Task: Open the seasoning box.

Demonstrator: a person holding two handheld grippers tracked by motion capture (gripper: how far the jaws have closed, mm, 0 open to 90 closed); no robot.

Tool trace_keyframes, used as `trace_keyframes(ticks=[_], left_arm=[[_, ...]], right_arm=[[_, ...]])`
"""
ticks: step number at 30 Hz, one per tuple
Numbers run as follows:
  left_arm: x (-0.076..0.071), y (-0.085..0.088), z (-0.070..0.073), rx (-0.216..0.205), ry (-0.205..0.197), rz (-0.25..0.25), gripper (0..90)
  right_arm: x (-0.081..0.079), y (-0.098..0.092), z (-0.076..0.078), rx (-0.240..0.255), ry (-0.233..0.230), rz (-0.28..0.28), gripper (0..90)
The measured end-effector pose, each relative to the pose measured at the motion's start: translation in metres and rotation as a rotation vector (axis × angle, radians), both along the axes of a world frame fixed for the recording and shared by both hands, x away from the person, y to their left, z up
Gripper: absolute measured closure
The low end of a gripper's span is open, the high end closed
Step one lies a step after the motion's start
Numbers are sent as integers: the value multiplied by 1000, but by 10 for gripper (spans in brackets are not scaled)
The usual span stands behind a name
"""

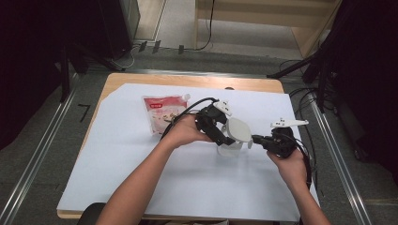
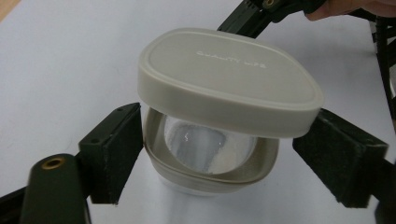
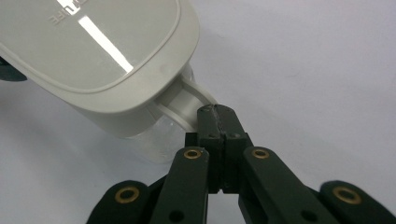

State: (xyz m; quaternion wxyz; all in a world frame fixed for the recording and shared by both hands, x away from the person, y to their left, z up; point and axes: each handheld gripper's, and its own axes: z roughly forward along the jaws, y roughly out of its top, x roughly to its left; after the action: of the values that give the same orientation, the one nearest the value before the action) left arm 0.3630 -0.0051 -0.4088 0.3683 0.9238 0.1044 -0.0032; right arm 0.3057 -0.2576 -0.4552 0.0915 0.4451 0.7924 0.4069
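While the right gripper (image 3: 215, 112) is clamped shut on the small tab at the edge of the grey lid (image 2: 224, 79), that lid sits tilted over the clear container (image 2: 205, 158), raised on the side facing the left gripper view and apparently still low on the tab side. The container stands on the white sheet (image 1: 141, 178), in front of and to the right of the red-and-white pouch (image 1: 164, 112) as the high view shows it. The left gripper (image 1: 224, 138) brackets the container with its jaws apart, one pad on either side of the body; whether the pads actually press on the wall cannot be told from the pictures, as a narrow gap seems to show at each side.

The step in hand looks like peeling the lid off. To do it well, the left gripper probably needs to close firmly on the container first, since the light body would otherwise tip or ride up with the lid. The right gripper should then lift the tab upward and away from the container in a smooth arc, not sideways, because the grip on the thin tab is small and could slip. The pouch lies well apart from the container and poses no obstacle.
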Motion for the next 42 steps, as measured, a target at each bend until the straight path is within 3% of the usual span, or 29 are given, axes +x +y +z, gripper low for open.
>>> trace_keyframes(ticks=[1,2,4,8,14,17,20,21,25,30,35,42], left_arm=[[1,2,2,-44,58,-45,291],[0,2,4,-63,65,-56,411],[-2,-1,7,-50,28,-45,407],[-4,-2,6,-34,26,-57,451],[-4,-1,10,-50,40,-54,622],[-5,-1,11,-50,60,-69,710],[0,-4,9,-38,175,-59,728],[1,-5,9,-35,188,-51,765],[2,-10,14,-34,182,-55,847],[3,-19,20,-34,215,-71,849],[3,-28,24,3,193,-69,898],[4,-38,29,7,206,-65,900]], right_arm=[[0,0,0,0,0,1,900],[0,0,0,3,2,1,900],[0,0,0,1,0,1,900],[-1,0,0,1,4,2,900],[0,-2,-2,24,10,2,900],[1,-4,-3,42,26,2,900],[2,-4,-3,43,23,0,900],[1,-4,-4,44,23,-2,900],[0,-5,-4,39,28,0,900],[0,-4,-4,42,27,-3,900],[-4,-6,-8,49,33,-6,900],[-6,-9,-9,58,34,3,900]])
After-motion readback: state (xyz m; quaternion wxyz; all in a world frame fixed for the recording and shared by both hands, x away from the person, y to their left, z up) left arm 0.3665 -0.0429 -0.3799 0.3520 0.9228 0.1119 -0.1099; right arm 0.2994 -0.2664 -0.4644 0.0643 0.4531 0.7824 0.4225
